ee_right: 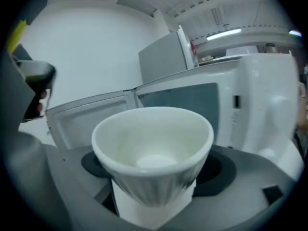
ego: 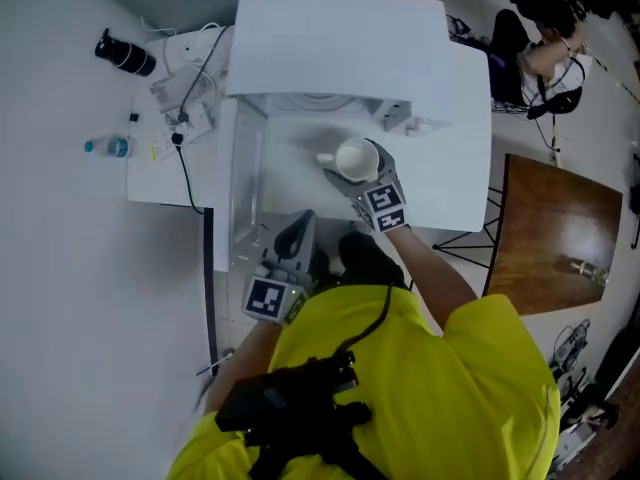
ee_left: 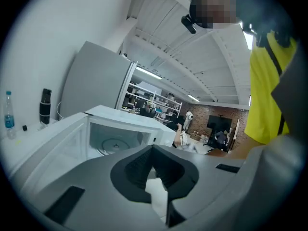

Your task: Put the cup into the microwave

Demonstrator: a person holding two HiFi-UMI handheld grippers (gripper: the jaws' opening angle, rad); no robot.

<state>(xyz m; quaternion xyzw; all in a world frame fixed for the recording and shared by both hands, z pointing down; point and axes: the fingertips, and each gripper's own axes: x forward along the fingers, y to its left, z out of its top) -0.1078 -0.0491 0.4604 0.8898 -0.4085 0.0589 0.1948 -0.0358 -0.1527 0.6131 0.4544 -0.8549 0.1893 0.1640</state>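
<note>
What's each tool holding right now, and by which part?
Right tool holds the white cup upright, with its jaws clamped on the ribbed lower body. Left tool holds nothing.

Pale floor [ego: 60, 318] surrounded a white table [ego: 150, 183]. A brown wooden table [ego: 555, 238] stood well right of the right claw [ego: 352, 164]. Ahead of the left claw [ee_left: 154, 170], strip lights [ee_left: 148, 73] lit an arched white ceiling [ee_left: 202, 57] and brick wall [ee_left: 199, 115].

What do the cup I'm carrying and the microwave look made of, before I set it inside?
White ribbed cup: probably glazed ceramic. The inside is smooth and glossy with soft highlights, the rim is thick and the outer wall is fluted. Hard plastic can't be ruled out.
White box-shaped microwave: likely a painted sheet-metal casing, with flat, matte white panels and crisp edges.
</note>
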